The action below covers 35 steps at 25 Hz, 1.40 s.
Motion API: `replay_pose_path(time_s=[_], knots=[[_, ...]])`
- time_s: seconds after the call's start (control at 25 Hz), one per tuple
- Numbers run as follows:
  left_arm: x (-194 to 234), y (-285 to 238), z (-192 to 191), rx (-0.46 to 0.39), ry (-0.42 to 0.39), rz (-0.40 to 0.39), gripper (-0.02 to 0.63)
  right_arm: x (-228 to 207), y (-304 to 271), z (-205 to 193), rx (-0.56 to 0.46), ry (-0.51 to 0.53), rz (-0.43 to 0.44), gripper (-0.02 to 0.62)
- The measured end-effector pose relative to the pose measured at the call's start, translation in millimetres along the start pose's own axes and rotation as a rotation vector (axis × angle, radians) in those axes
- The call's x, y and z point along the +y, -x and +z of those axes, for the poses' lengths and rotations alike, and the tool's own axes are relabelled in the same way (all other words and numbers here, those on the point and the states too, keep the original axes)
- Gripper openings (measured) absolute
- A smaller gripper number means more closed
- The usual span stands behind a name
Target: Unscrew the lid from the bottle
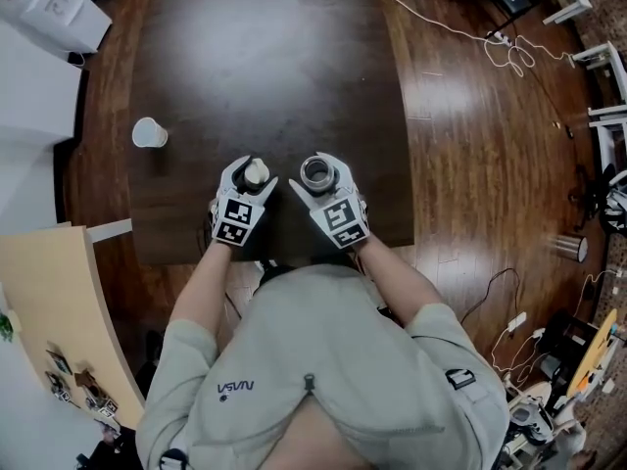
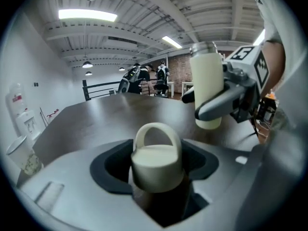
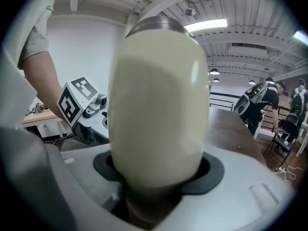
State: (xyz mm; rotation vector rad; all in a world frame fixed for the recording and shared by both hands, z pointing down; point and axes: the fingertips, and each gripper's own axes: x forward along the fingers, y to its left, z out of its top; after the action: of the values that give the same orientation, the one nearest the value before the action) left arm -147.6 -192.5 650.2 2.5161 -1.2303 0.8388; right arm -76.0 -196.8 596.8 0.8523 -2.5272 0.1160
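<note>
Two pairs of jaws each have hold of one part. The left gripper point(image 1: 253, 171) has its jaws set fairly wide and pressed against the sides of the cream lid point(image 2: 156, 158), which stands upright between the dark pads with its loop handle on top. The right gripper point(image 1: 318, 172) has its jaws spread wide around the lower body of the cream bottle point(image 3: 159, 109), which fills the gap between them and stands upright. The lid is off the bottle: from the head view the bottle's steel mouth is open and faces up (the left gripper view shows the same bare steel rim at the top). Lid and bottle sit side by side, near each other but apart, over the near edge of the dark table point(image 1: 265, 57). Whether the bottle's base touches the table I cannot tell. Behind each pair of jaws sits a cube with square markers, and the person's bare forearms run back to a grey shirt point(image 1: 323, 360). A white paper cup point(image 1: 149, 132) stands alone at the table's left side, well apart from both grippers. White cables point(image 1: 490, 42) trail across the wooden floor point(image 1: 470, 116) to the right.
</note>
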Motion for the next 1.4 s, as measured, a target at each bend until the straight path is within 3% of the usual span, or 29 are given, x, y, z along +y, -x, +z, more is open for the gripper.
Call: replay_pose_path(time_s=[0.44,0.6,0.8,0.84,1.08,1.4], knots=[[-6,-10,-41,0.138,-0.003,-0.032,0.304,0,-15,-11,0.008,-0.025,0.021,0.298],[-5,-9,-46,0.144,0.038,-0.035,0.302,1,-16,-23,0.025,-0.023,0.023,0.298],[-4,-6,-45,0.149,0.033,-0.054,0.303,5,-15,-26,0.01,-0.003,0.014,0.298],[-4,-5,-43,0.149,0.032,-0.057,0.33,5,-14,-25,0.006,0.013,0.011,0.298],[2,13,-26,0.102,0.07,-0.041,0.345,3,-4,-32,-0.012,0.018,0.002,0.299],[11,67,5,-0.088,0.29,0.033,0.344,6,1,-42,-0.032,0.015,0.009,0.299]])
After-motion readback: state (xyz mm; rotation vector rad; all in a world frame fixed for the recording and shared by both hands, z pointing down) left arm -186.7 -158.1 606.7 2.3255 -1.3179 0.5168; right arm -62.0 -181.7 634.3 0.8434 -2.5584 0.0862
